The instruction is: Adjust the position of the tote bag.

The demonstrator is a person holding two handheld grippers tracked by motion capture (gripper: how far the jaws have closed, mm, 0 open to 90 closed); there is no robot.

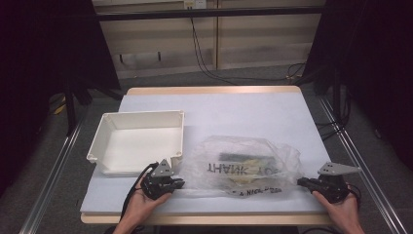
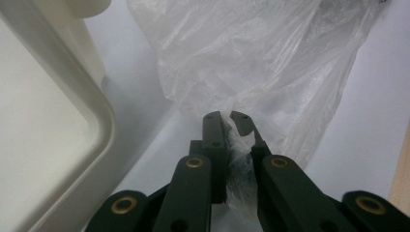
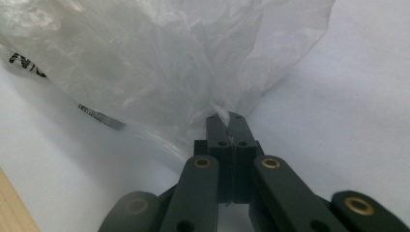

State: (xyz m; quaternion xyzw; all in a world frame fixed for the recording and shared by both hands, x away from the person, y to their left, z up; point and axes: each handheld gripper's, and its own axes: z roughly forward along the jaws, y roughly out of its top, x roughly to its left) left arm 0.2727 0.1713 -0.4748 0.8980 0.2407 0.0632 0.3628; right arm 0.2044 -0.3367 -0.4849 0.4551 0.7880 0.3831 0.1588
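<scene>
A clear plastic bag (image 1: 243, 163) with black lettering lies on the pale blue table cover, with dark and yellowish items inside it (image 1: 246, 160). My left gripper (image 1: 181, 184) is at the bag's left end. In the left gripper view, bunched film of the bag (image 2: 251, 58) is pinched between the jaws of the left gripper (image 2: 227, 118), whose tips stand slightly apart. My right gripper (image 1: 300, 182) is at the bag's right end. In the right gripper view the right gripper (image 3: 228, 120) is shut tight on a thin fold of the bag (image 3: 159, 58). Both grippers sit low over the table.
A white rectangular tray (image 1: 141, 117) stands empty at the left of the table, just beyond my left gripper; its rounded rim (image 2: 104, 125) is close beside the left jaws. The table's wooden front edge (image 1: 204, 219) runs just behind both hands. Cables lie on the floor beyond.
</scene>
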